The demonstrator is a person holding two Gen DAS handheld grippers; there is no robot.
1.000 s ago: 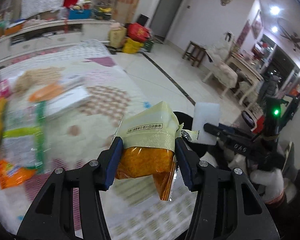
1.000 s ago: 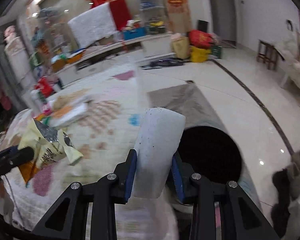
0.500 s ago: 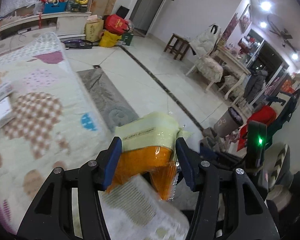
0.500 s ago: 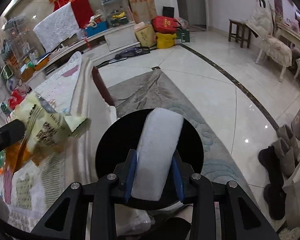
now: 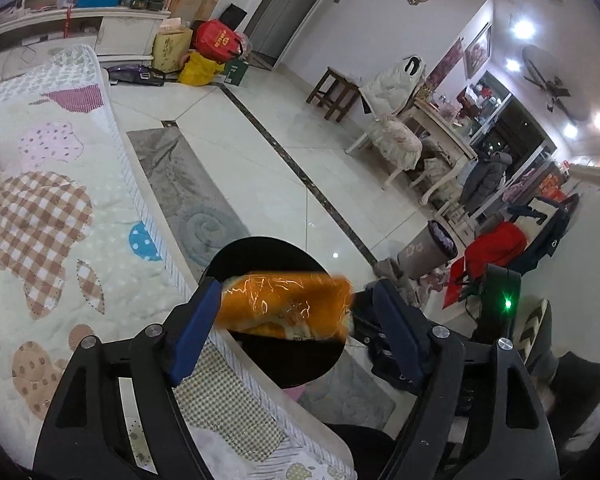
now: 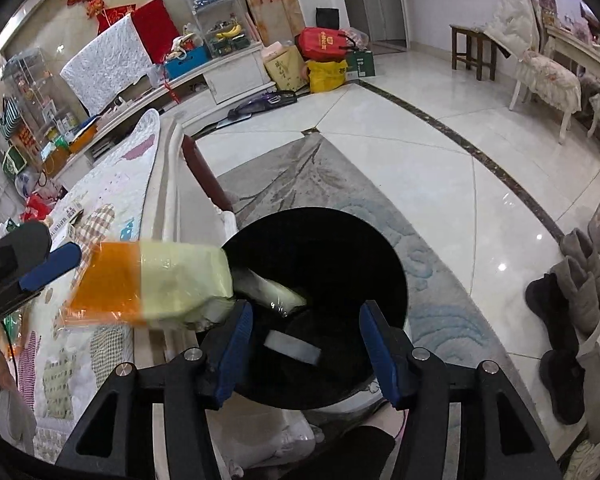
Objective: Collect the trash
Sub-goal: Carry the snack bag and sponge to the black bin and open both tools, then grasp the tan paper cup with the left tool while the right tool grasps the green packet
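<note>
While the left gripper [image 5: 286, 320] hangs over the black-lined bin [image 5: 236, 256] in the left wrist view, its jaws have just been opening and stand wide, the orange snack wrapper [image 5: 286, 306] lying crosswise between them, brushing the left blue pad [image 5: 198, 328] at nine o'clock with a gap towards the right one, so it looks released rather than held. The bin sits at six o'clock of the floor, hard against the edge of the patterned quilt [image 5: 60, 240] that fills the eight o'clock side. From the right wrist view, the right gripper [image 6: 306, 344] has likewise just been opening; nothing sits between its jaws, and the white foam piece [image 6: 292, 346] lies low inside the bin [image 6: 380, 248], already dropped. The wrapper [image 6: 152, 284] shows at nine o'clock, its pale end over the bin's rim and its orange end still out over the quilt [image 6: 112, 184]. My worry is that light, crinkly film may cling to the pad or tip outward, landing on the bedding instead of the bin.
</note>
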